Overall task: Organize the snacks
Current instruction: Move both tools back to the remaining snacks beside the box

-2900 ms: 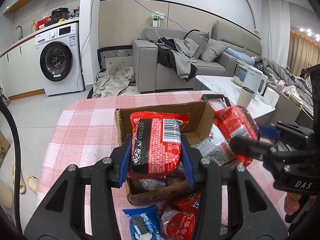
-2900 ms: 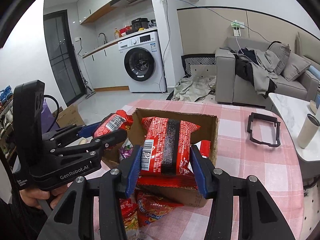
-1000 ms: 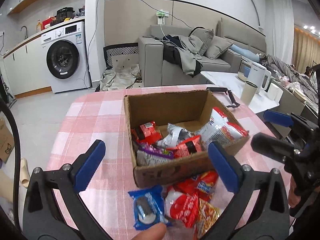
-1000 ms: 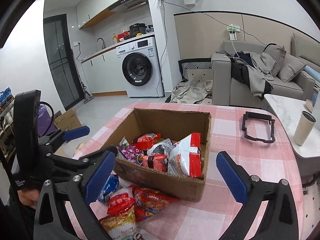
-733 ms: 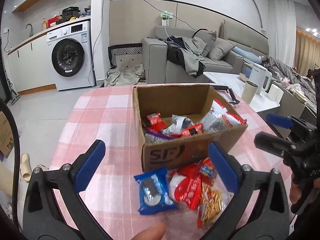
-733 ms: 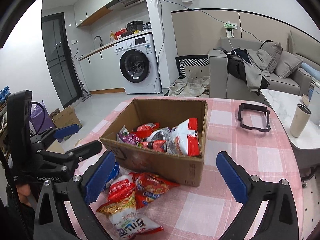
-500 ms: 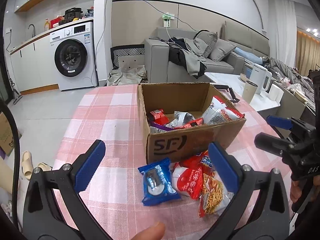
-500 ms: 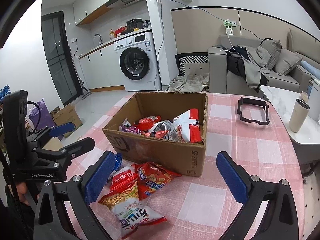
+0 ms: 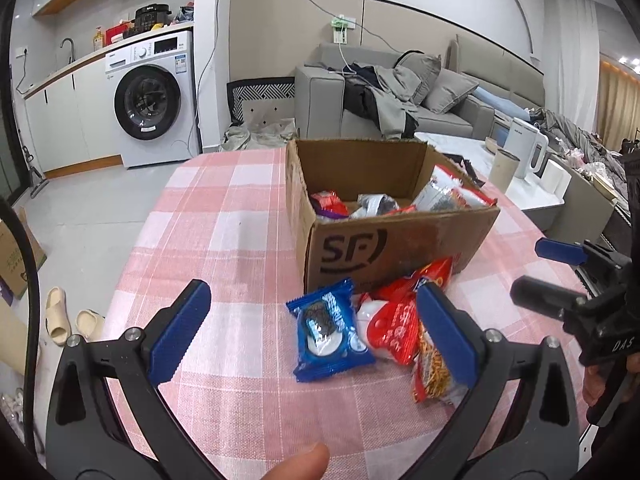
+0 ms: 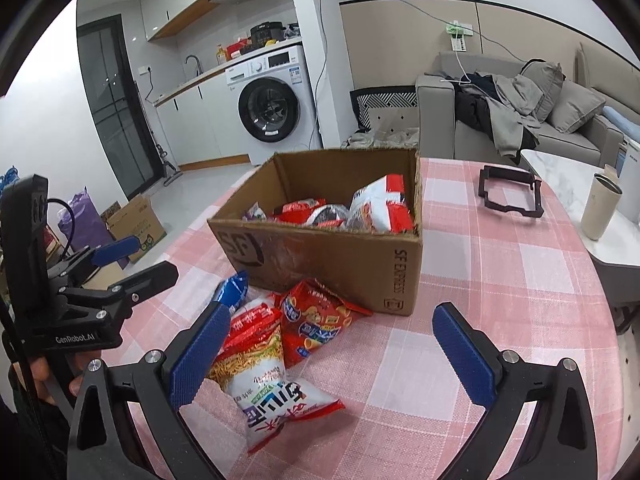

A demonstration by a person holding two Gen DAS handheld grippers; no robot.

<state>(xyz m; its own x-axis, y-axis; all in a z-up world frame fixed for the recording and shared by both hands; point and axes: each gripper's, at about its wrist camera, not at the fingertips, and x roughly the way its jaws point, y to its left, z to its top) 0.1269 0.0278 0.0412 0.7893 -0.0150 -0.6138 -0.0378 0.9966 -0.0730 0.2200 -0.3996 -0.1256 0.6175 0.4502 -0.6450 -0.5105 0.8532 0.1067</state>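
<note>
A brown cardboard box (image 9: 400, 248) (image 10: 332, 260) holding several snack packs stands on the pink checked tablecloth. In front of it lie a blue cookie pack (image 9: 326, 330), red packs (image 9: 394, 322) (image 10: 316, 322) and a white-red noodle snack bag (image 10: 268, 376). My left gripper (image 9: 314, 332) is open and empty, low over the blue pack. My right gripper (image 10: 332, 354) is open and empty, above the loose bags. Each gripper also shows in the other view: the right (image 9: 560, 276) and the left (image 10: 120, 264).
A black plastic frame (image 10: 510, 192) lies on the table (image 10: 500, 280) at the back right. A beige cup (image 10: 600, 212) stands on a white side table to the right. The table's left edge drops to the floor with slippers (image 9: 68, 320).
Both grippers let go of the red noodle packs into the box, opened, and pulled back and down toward the loose packs in front of the box.
</note>
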